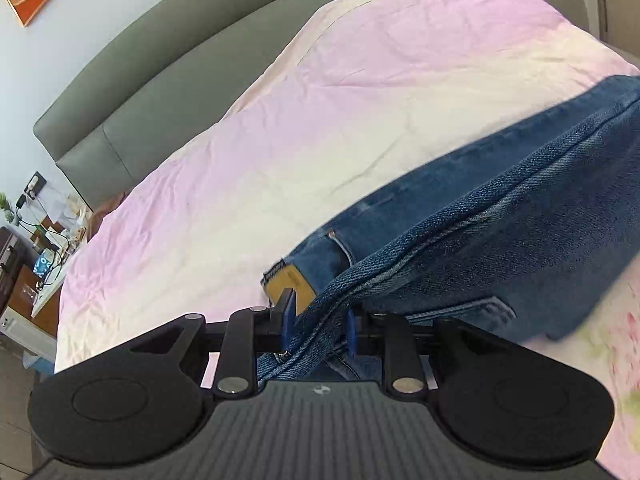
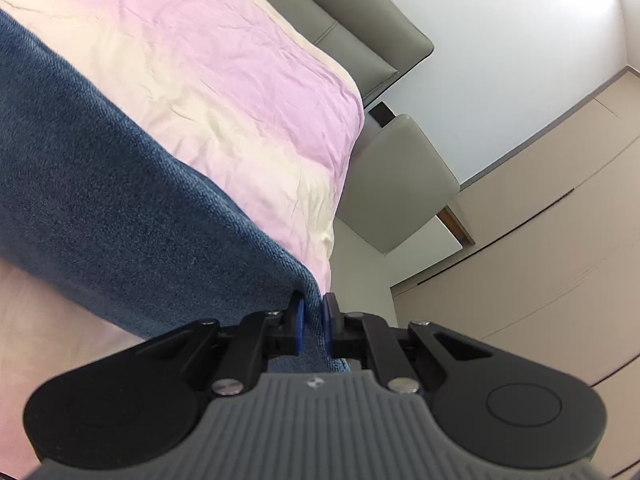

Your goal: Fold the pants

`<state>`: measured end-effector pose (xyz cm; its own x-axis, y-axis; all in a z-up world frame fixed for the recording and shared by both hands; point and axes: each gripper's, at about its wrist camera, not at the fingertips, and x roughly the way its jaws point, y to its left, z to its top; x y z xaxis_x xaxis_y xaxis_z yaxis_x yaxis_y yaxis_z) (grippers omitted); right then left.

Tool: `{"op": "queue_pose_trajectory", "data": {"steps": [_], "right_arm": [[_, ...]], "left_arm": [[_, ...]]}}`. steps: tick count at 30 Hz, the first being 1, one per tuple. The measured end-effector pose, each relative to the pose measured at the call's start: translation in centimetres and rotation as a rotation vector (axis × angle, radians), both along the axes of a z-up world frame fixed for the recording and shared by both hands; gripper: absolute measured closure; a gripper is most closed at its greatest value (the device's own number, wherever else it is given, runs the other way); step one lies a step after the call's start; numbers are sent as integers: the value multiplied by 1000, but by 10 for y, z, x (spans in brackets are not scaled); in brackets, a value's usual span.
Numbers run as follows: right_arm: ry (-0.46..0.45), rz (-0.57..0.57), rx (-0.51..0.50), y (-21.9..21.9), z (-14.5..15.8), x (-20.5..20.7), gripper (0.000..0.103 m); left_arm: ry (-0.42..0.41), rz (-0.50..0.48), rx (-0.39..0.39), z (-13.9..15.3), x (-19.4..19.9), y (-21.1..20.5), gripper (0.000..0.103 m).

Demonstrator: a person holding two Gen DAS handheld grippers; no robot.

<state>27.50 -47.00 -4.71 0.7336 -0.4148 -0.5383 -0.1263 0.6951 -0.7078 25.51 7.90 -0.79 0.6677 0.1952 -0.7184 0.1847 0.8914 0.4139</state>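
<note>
Blue denim pants [image 1: 500, 216] stretch across the pink and cream bedspread [image 1: 304, 104], lifted off it at the near end. In the left wrist view, my left gripper [image 1: 318, 322] is shut on the bunched waistband, with a tan leather label [image 1: 290, 284] just past its left finger. In the right wrist view, the same pants [image 2: 104, 200] run off to the left as a taut dark blue band. My right gripper [image 2: 314, 320] is shut on their hem edge, raised above the bedspread [image 2: 224, 80].
A grey padded headboard [image 1: 152, 92] runs along the far side of the bed. A cluttered bedside table [image 1: 44, 248] with cables stands at the left. At the right are a grey padded seat [image 2: 396, 184], a white wall and beige wardrobe doors [image 2: 540, 240].
</note>
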Motion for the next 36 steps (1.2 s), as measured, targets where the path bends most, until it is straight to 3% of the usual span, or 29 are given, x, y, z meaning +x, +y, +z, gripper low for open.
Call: {"op": "queue_pose_trajectory", "data": {"steps": [6, 15, 18, 24, 28, 31, 33, 36], "right_arm": [[69, 10, -58, 14, -34, 97, 102], [282, -6, -130, 28, -123, 200, 102], [333, -16, -152, 28, -147, 214, 102], [339, -8, -182, 36, -149, 212, 102], [324, -35, -167, 37, -135, 214, 102], [295, -76, -159, 37, -134, 221, 102], [305, -90, -150, 37, -139, 222, 102], [326, -85, -154, 32, -150, 228, 101]], "left_arm": [[76, 10, 56, -36, 79, 0, 75], [193, -28, 111, -114, 128, -6, 74], [195, -43, 108, -126, 133, -6, 75], [116, -99, 136, -98, 112, -8, 76], [159, -101, 130, -90, 124, -4, 76], [153, -71, 126, -96, 140, -4, 76], [203, -77, 138, -110, 151, -7, 75], [217, -81, 136, -115, 152, -6, 68]]}}
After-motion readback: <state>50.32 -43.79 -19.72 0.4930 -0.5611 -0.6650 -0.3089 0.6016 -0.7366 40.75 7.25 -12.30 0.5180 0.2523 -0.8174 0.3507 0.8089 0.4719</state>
